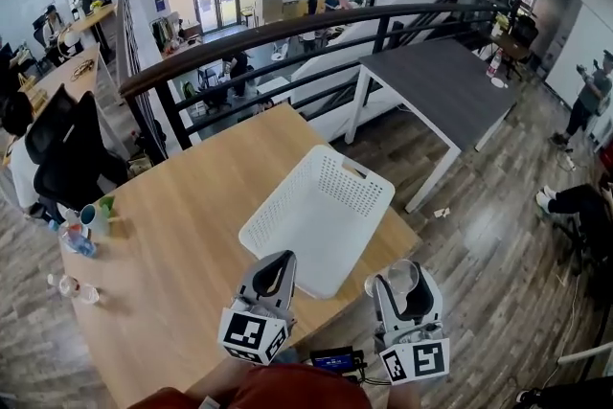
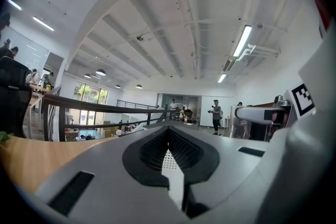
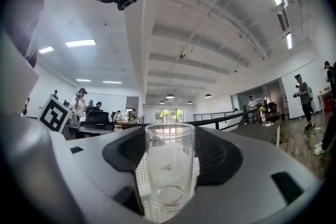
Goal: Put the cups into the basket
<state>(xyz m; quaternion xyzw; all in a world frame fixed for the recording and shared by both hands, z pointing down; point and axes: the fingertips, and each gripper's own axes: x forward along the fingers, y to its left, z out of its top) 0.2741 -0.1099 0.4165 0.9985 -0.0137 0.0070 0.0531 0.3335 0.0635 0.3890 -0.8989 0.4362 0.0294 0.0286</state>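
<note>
open-topped basket, with bare tabletop on its left

cups at the table's left edge blur together.

No text, brand or number can be read; only square markers are borne by the left gripper and right gripper.

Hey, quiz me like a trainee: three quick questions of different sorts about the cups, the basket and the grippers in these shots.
1. Fill in: in the head view, the spare cups stand near the table's ___ edge.
2. True or false: the white basket already holds a cup.
3. The clear glass cup is: A on the table, B in the basket, C between the jaws of the right gripper.
Key: 1 left; 2 false; 3 C.
</note>
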